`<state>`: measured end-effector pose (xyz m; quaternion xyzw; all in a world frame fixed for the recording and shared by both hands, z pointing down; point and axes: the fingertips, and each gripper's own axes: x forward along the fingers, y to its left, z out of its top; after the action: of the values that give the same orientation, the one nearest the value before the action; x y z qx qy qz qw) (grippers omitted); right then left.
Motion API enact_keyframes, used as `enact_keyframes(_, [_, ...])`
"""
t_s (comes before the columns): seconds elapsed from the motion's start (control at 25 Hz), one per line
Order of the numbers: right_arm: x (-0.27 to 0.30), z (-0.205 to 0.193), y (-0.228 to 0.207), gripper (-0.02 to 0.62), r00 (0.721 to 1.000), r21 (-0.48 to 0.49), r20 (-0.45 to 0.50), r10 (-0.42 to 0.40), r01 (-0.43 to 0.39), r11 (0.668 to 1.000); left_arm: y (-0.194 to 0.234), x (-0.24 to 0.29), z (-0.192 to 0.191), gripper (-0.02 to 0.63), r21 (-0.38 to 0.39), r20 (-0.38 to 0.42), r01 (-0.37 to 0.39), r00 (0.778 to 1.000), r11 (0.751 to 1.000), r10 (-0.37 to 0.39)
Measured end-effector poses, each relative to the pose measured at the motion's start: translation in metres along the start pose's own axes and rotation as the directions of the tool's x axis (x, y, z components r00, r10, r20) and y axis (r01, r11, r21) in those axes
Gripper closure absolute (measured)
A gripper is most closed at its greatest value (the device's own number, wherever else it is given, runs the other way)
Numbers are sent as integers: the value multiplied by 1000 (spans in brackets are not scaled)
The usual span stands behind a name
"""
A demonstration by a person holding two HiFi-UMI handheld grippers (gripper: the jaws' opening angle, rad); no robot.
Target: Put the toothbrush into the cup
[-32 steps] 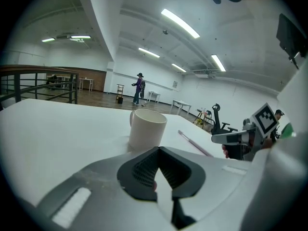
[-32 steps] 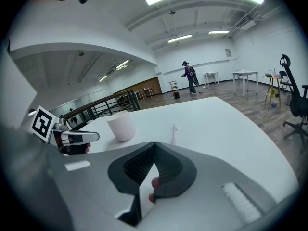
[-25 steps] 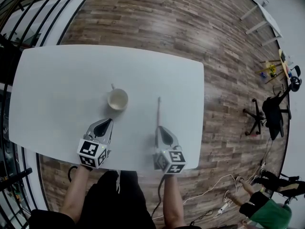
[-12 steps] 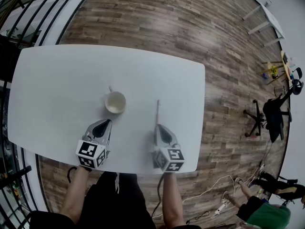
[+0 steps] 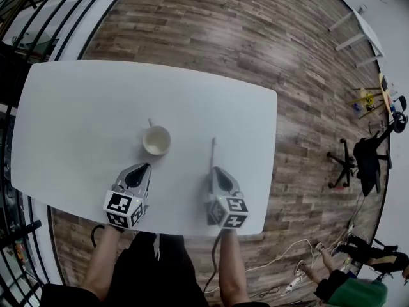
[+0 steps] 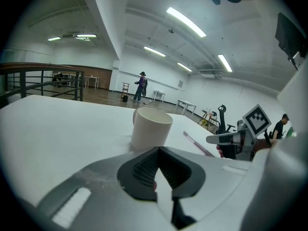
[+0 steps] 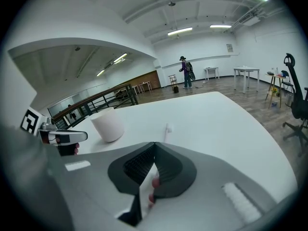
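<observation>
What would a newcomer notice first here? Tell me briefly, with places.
A cream cup stands alone near the middle of the white table. To its right, the right gripper has its jaws shut on a slim pink toothbrush that points away from the person. The left gripper is just short of the cup, jaws together with nothing between them.

Only the cup (image 5: 156, 140) and toothbrush (image 5: 213, 152) interrupt the wide table (image 5: 83, 107).
</observation>
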<state>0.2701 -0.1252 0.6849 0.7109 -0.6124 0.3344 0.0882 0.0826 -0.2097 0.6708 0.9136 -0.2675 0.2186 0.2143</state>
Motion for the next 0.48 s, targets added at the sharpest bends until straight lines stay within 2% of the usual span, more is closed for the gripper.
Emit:
enact_keyframes(0.4, [5, 2, -9, 584, 999, 11, -38, -22, 22, 1000, -1, 3, 5, 600, -10, 2, 3, 1000, 1000, -3])
enact_keyframes(0.48, [8, 2, -9, 560, 999, 22, -49, -13, 14, 1000, 1, 4, 5, 600, -12, 1, 1, 1000, 1000, -1])
